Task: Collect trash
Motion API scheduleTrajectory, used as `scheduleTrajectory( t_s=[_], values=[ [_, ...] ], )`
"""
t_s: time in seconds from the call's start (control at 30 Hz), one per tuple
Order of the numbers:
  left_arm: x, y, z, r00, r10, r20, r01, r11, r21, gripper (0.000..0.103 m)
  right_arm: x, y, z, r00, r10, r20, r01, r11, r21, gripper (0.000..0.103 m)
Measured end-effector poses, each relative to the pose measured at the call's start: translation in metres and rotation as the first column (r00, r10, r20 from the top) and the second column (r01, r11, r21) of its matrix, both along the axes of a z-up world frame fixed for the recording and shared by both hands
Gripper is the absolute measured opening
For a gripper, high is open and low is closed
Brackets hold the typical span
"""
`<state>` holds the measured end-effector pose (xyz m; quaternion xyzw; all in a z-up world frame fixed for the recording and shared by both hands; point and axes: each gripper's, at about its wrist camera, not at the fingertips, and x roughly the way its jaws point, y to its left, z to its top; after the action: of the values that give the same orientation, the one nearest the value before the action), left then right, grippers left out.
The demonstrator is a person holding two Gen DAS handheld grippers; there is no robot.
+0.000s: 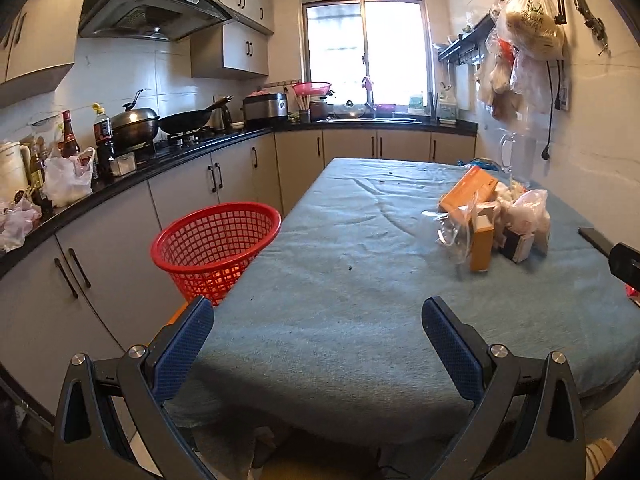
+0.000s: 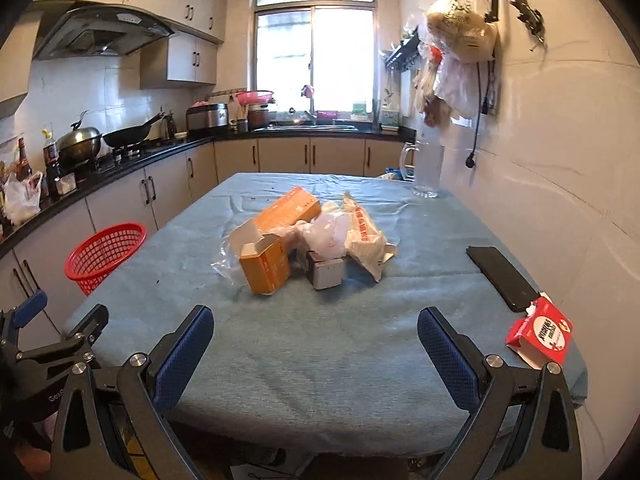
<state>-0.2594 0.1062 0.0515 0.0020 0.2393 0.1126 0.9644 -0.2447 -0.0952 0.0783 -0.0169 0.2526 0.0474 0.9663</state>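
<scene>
The red basket [image 2: 105,254] sits by the table's [image 2: 320,340] left side. The trash pile [image 2: 308,240] lies in the middle of the table. Both claws, left [image 1: 318,320] and right [image 2: 316,330], are spread wide, holding nothing.

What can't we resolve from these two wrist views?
- Red basket: its base is hidden by the table edge in both wrist views.
- Trash pile: its far side and lower items are covered by bags.
- Small grey box: print too small.
- Red carton: contents unseen.
- Phone: cut off in left wrist view.
</scene>
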Motion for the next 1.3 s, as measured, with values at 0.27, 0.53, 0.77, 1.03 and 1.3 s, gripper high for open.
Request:
scheduleTrajectory(
  t_s=[0.27, 0.53, 0.77, 1.03, 1.3],
  values=[
    [0.002, 0.0, -0.007, 1.0, -0.009, -0.025, 0.009, 1.0, -0.003, 0.103, 0.004, 0.005, -0.012, 0.999, 0.014, -0.037, -0.015, 1.0, -0.023, 0.103],
    [0.005, -0.001, -0.01, 0.999, -0.006, -0.034, 0.006, 1.0, -0.002, 0.103, 0.006, 0.007, -0.015, 0.999, 0.02, -0.045, -0.021, 0.999, -0.025, 0.103],
    [0.004, -0.001, -0.013, 0.999, -0.008, -0.037, 0.008, 1.0, -0.002, 0.103, 0.006, 0.007, -0.018, 0.998, 0.022, -0.054, -0.024, 0.999, -0.027, 0.103],
    [0.005, 0.001, -0.015, 0.999, -0.007, -0.042, 0.007, 1.0, 0.0, 0.103, 0.006, 0.008, -0.02, 0.998, 0.028, -0.064, -0.03, 0.999, -0.03, 0.103],
    [0.005, 0.001, -0.016, 0.999, -0.008, -0.046, 0.009, 1.0, 0.001, 0.103, 0.009, 0.009, -0.022, 0.997, 0.032, -0.075, -0.034, 0.999, -0.03, 0.103]
  ],
)
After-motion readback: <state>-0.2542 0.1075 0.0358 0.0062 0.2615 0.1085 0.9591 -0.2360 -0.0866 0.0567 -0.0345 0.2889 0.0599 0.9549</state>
